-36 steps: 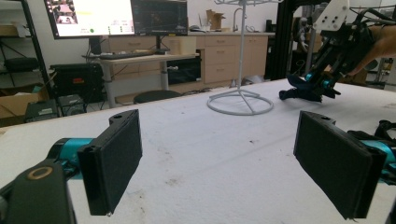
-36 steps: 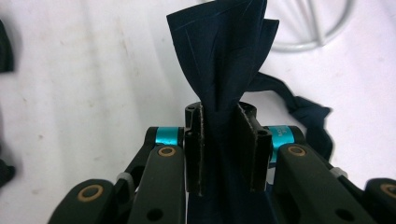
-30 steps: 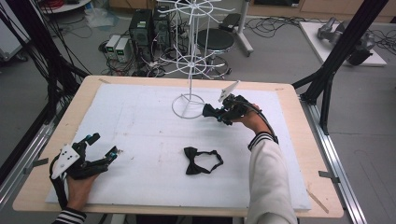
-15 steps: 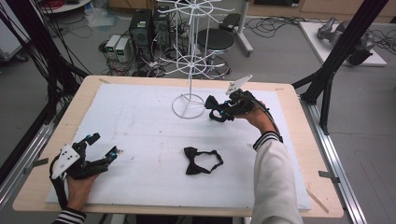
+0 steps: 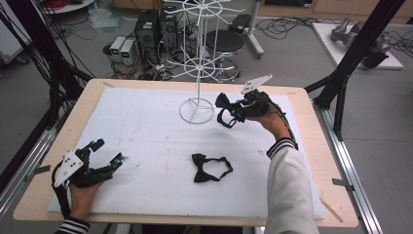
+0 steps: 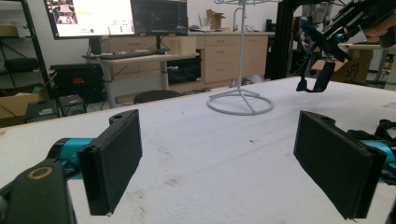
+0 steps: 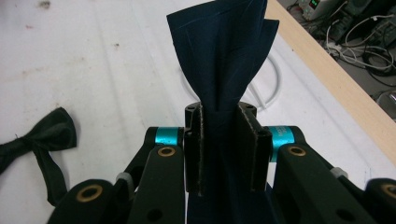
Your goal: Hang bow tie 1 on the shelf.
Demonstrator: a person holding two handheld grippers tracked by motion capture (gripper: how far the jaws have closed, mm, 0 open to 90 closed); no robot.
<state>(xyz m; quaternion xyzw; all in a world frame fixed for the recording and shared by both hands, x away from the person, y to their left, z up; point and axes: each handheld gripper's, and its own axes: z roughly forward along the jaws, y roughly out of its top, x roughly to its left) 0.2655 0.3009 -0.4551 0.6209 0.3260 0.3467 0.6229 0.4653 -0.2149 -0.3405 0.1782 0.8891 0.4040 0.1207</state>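
Item: navy bow tie (image 7: pixel 222 56), soft, light and floppy cloth with dangling strap, pinched at its knot by the right tool (image 5: pixel 233 110) beside the white wire rack (image 5: pixel 197 105); left tool (image 5: pixel 104 156) spread on the bench (image 5: pixel 302 97); second bow tie (image 5: pixel 209 168) lying flat.

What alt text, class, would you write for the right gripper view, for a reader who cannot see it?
The right gripper is clamped on a dark navy bow tie whose pleated wing fans up above the jaws. Below lie the white table cover, a second bow tie and the rack's ring base.
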